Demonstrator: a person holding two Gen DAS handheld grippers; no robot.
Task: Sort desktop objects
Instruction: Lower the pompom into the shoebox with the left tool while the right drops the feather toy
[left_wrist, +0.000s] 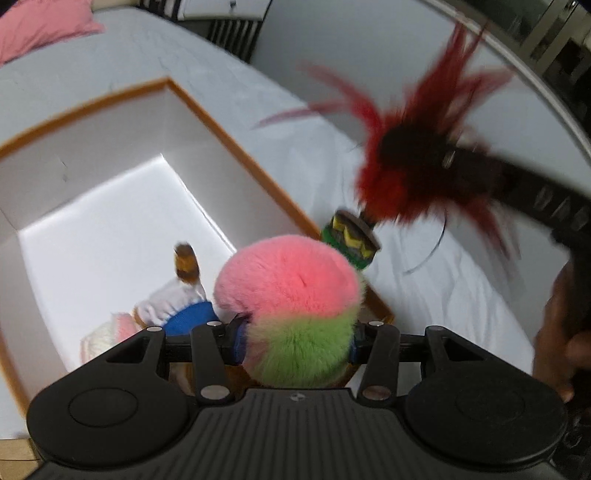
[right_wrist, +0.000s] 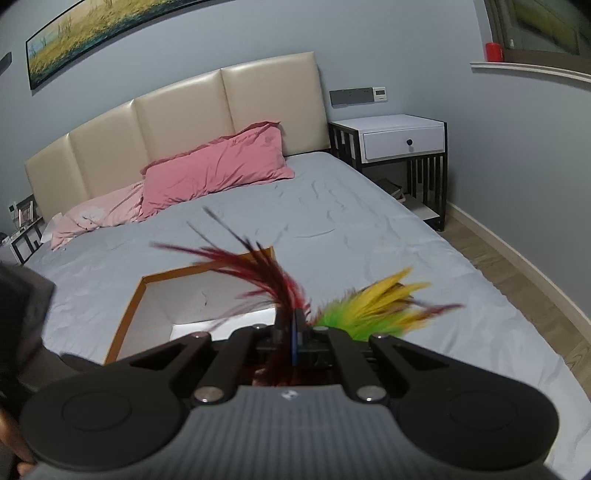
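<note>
Right wrist view: a bed in grey sheets fills the room, pink pillows by the padded headboard, a white nightstand at its far right corner. An orange-rimmed white box sits on the bed. The right tongs are pressed together, pinching a red feather toy. In the left wrist view, the left tongs pinch a pink-and-green pompom over the box's near right corner, beside a plush doll inside.
</note>
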